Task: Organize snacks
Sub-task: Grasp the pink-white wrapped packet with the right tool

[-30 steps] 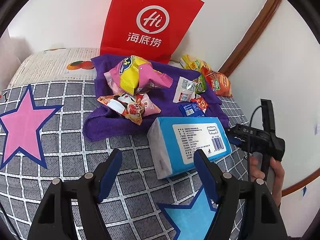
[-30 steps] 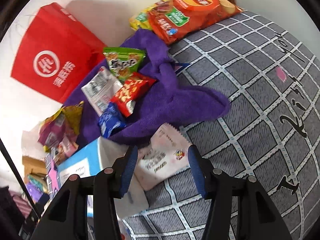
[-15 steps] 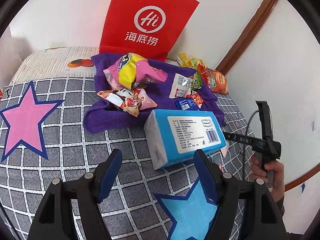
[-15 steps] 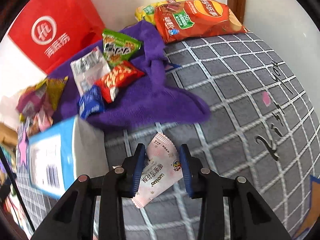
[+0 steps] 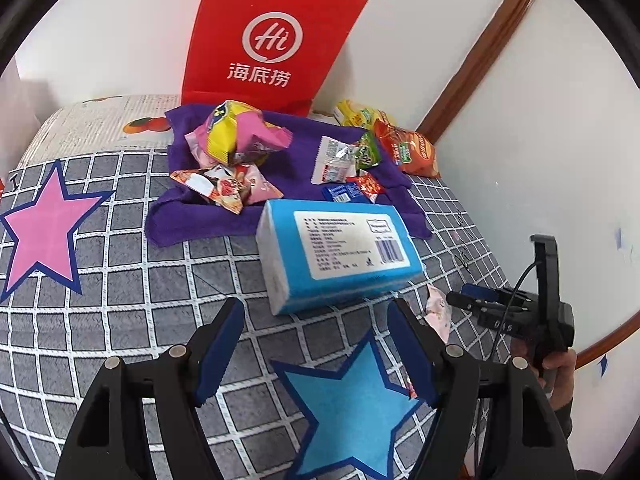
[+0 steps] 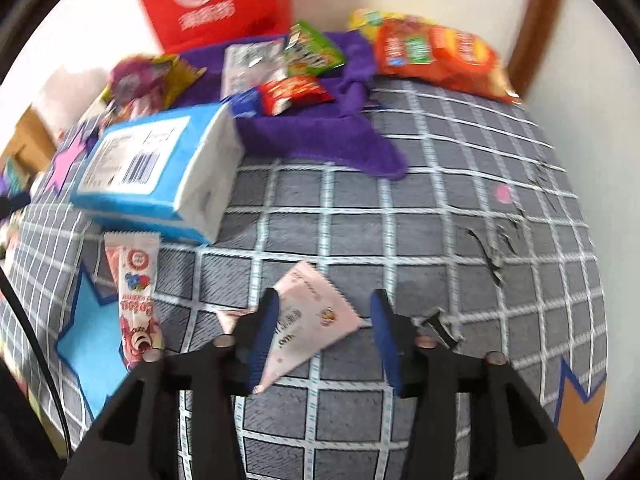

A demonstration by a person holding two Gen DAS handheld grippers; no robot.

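My right gripper points down at the checked bedcover, its jaws opening. A pale pink snack packet lies between them. It leans on the left finger and stands apart from the right one. The left wrist view shows that gripper at the right edge with the packet at its tip. My left gripper is open and holds nothing, hovering over a blue star print just in front of the blue tissue pack. Several snack bags lie on a purple cloth behind the pack.
A red paper bag stands against the wall behind the cloth. An orange chips bag lies at the far right corner of the bed. A long strawberry-print packet lies by the tissue pack. A person's hand grips the right tool.
The right gripper closed on the pink packet, rolled and drew back with it; its jaws now stand apart again. The left gripper pulled back slightly from the tissue pack.
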